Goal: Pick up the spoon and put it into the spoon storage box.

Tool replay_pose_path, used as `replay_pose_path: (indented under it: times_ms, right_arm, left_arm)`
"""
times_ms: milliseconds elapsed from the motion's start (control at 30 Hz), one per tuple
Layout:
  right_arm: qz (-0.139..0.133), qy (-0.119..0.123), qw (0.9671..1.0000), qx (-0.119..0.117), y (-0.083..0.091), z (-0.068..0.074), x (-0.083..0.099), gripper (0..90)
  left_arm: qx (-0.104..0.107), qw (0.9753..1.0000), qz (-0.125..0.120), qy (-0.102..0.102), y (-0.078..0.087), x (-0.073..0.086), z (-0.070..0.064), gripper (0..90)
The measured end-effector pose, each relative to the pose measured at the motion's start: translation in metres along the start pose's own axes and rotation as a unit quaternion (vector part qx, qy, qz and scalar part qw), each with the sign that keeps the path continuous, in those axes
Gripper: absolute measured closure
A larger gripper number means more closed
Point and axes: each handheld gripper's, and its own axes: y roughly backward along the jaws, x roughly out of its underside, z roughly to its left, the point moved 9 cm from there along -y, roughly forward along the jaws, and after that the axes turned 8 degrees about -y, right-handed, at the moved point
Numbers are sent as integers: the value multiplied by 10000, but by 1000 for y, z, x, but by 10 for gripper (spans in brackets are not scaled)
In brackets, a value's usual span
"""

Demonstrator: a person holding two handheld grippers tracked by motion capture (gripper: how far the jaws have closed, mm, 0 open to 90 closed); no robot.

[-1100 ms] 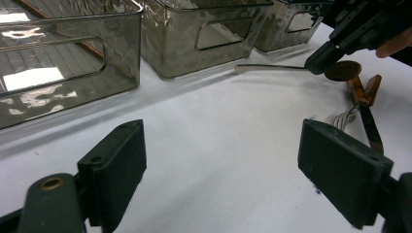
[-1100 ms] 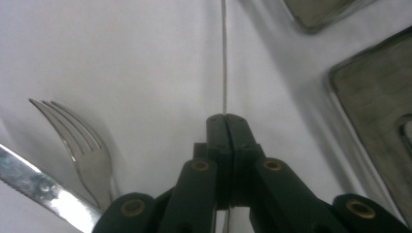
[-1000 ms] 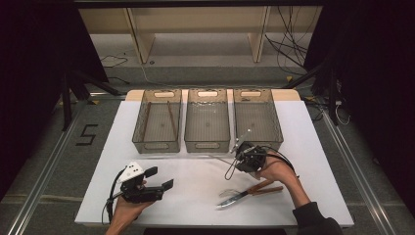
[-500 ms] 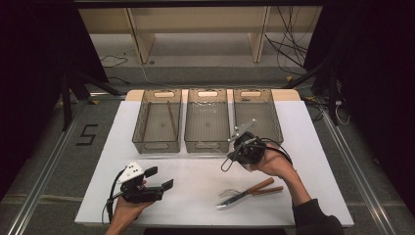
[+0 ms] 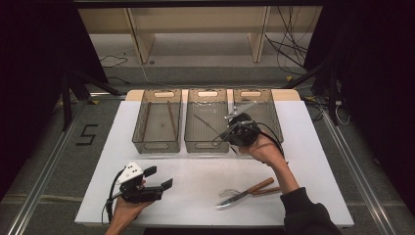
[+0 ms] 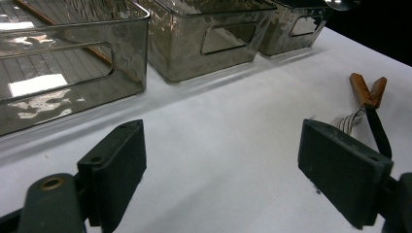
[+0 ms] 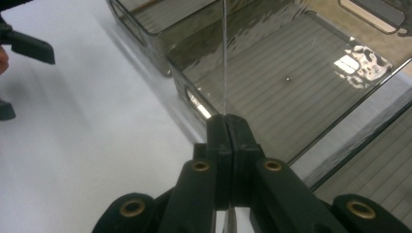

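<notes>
right gripper view shows a thin shiny metal utensil (image 7: 225,58) seen edge-on, so i cannot tell what kind it is. it sticks straight out from the right gripper (image 7: 226,121), whose jaws are pressed together on it and pinch it tight. the thin piece is up in the air over the middle see-through grey plastic bin (image 7: 291,82). in the high view the same utensil (image 5: 241,109) pokes up and away from the right gripper (image 5: 234,123), above the gap between the middle bin (image 5: 206,143) and the right see-through grey plastic bin (image 5: 270,104). a thin stick-like thing lies in the middle bin. the left see-through grey plastic bin (image 5: 156,145) holds long brown sticks (image 5: 171,119). all three bins stand side by side at the far part of the white surface (image 5: 191,181).

near the front edge lie a wooden-handled knife (image 5: 243,193) and another brown wooden handle (image 5: 266,191) just beside it, with something clear touching the blade.

the left gripper (image 5: 160,178) rests low at the front left, well apart from the bins. its jaws are spread wide with nothing between them. the left gripper view shows the two wooden handles (image 6: 368,89) ahead.
</notes>
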Motion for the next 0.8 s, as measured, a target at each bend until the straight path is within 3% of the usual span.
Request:
replay_pose_path:
  times_ms: [333,500,800]
  right_arm:
    - [-72,-353,9992,148,-8,-11,-14,900]
    - [-118,-417,9989,183,-11,-13,-20,900]
    - [-180,-800,9964,214,-22,-21,-32,900]
  left_arm:
    - [-16,10000,-4,-9,0,0,1,176]
    - [-22,10000,-14,-14,0,0,1,176]
    - [-26,10000,-16,-16,0,0,0,176]
